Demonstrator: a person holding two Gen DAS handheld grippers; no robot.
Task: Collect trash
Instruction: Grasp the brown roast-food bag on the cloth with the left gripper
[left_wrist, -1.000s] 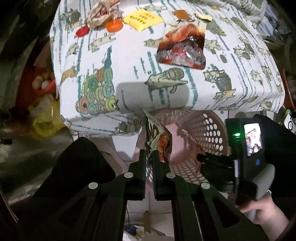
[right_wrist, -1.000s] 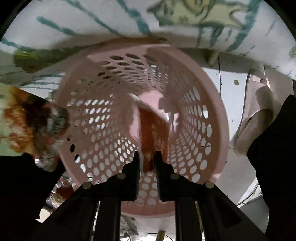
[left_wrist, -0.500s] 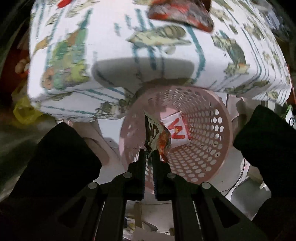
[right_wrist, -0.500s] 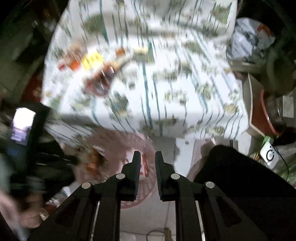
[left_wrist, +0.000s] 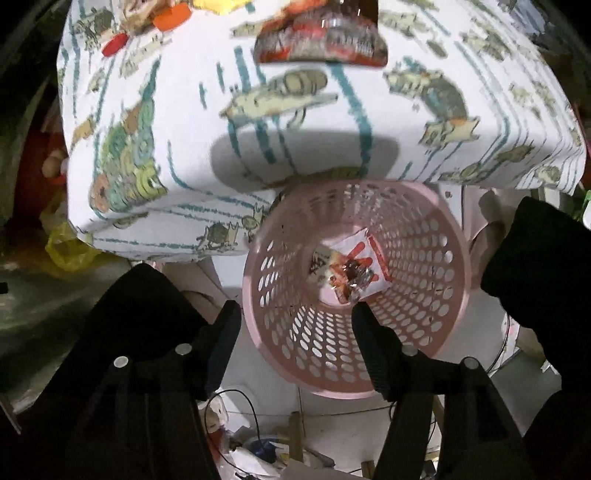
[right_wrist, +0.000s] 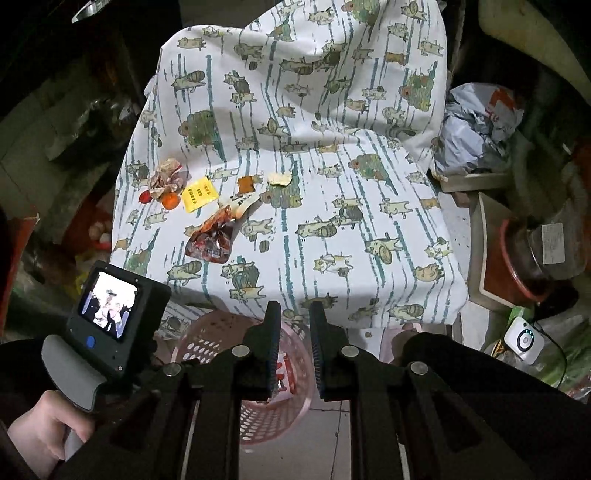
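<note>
A pink perforated basket (left_wrist: 436, 325) stands on the floor under the table edge; it also shows in the right wrist view (right_wrist: 207, 343). Snack wrappers (left_wrist: 351, 273) lie on its bottom. My left gripper (left_wrist: 295, 314) is open and empty above the basket's near rim. My right gripper (right_wrist: 293, 314) is narrowly open and empty, above the basket. On the cat-print tablecloth (right_wrist: 332, 206) lie a red snack bag (right_wrist: 214, 240), a yellow note (right_wrist: 199, 194), a crumpled wrapper (right_wrist: 168, 175), an orange cap (right_wrist: 170, 201), a red cap (right_wrist: 144, 196) and small scraps (right_wrist: 245, 183).
A yellow plastic bag (left_wrist: 68, 251) lies on the floor at left. Cables and clutter (left_wrist: 243, 443) lie on the floor near me. A white bag (right_wrist: 476, 125), a red pot (right_wrist: 524, 258) and a white device (right_wrist: 524, 339) stand right of the table.
My left gripper has opened and the wrapper it held has dropped into the basket. My right gripper has pulled up out of the basket and now faces the table.
</note>
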